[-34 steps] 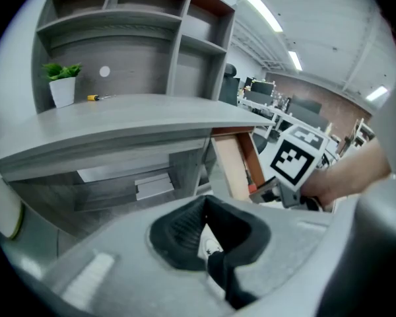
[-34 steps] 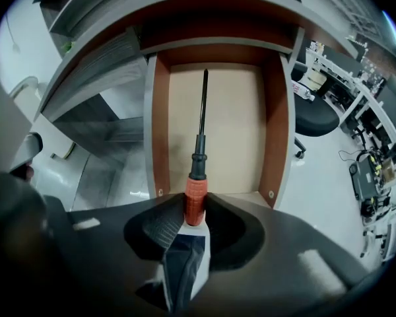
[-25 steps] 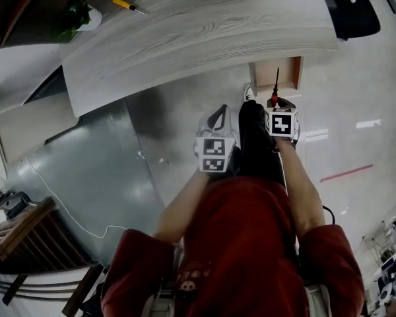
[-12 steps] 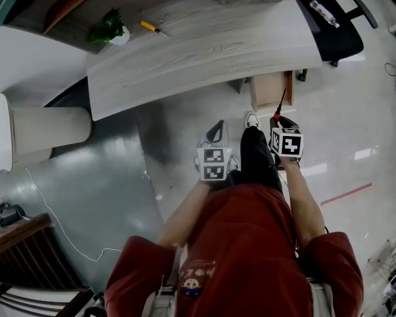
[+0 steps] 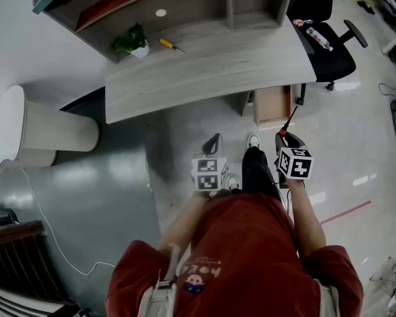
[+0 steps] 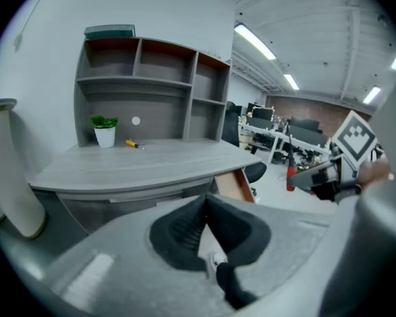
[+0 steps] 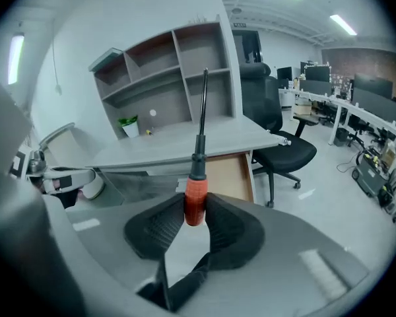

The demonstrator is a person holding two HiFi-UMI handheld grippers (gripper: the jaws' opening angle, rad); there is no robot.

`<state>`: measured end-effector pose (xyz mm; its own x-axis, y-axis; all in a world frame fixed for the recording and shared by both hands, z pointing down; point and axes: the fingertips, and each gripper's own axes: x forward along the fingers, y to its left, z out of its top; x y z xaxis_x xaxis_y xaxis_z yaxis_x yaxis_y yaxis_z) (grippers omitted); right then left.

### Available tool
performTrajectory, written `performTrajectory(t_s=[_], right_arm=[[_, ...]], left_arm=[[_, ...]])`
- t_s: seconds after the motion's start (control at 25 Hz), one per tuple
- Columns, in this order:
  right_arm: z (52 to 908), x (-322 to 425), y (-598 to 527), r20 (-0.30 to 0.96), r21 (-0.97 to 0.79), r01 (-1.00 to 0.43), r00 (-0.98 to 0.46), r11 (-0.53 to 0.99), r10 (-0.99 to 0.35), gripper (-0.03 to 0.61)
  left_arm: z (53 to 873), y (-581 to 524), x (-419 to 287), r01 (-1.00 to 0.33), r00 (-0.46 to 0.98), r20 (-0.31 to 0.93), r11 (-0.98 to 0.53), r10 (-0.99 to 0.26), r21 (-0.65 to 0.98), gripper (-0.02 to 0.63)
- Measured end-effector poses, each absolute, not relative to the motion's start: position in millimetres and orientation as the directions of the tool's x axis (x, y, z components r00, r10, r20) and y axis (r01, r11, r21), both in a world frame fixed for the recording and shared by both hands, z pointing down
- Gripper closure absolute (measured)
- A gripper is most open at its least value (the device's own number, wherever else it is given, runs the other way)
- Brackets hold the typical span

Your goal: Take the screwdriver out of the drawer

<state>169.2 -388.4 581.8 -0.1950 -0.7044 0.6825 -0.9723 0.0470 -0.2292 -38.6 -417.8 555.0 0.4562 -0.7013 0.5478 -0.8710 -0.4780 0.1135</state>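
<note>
My right gripper (image 7: 196, 207) is clamped on the red handle of the screwdriver (image 7: 197, 167), pads pressing it from both sides. My left gripper (image 6: 206, 203) has its jaws together on nothing and hangs just beside my leg. The screwdriver is already out of the open drawer (image 5: 272, 104), in the air in front of it and below the edge of the counter (image 5: 204, 71).

To finish cleanly, I'd keep the clamp firm, since only the butt of the handle is between the pads and the long black shaft could lever it loose. I'd also keep the tip clear of the counter edge on the way up.

The long axis runs straight out along the gripper's line. The handle is toward me and the tip points away, toward the drawer and the shelf unit (image 7: 178, 71) behind it. From the head view it slants forward and slightly right.
</note>
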Motion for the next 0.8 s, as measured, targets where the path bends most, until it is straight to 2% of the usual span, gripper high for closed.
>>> performTrajectory(t_s=[0.32,0.8], right_arm=[[523.2,167.9,-375.8,0.589,-0.224,-0.971,-0.200,0.079,-0.783,0.479],[499.7,147.4,-376.2,0.535,-0.214,-0.968,-0.225,0.127,-0.814,0.479]], left_arm=[[497.2,-402.7,-63.2,-0.887,0.424,0.467,-0.459,-0.776,0.042,0.612],[468.9,-403.0,-60.0,-0.890,0.420,0.401,-0.456,-0.814,0.007,0.612]])
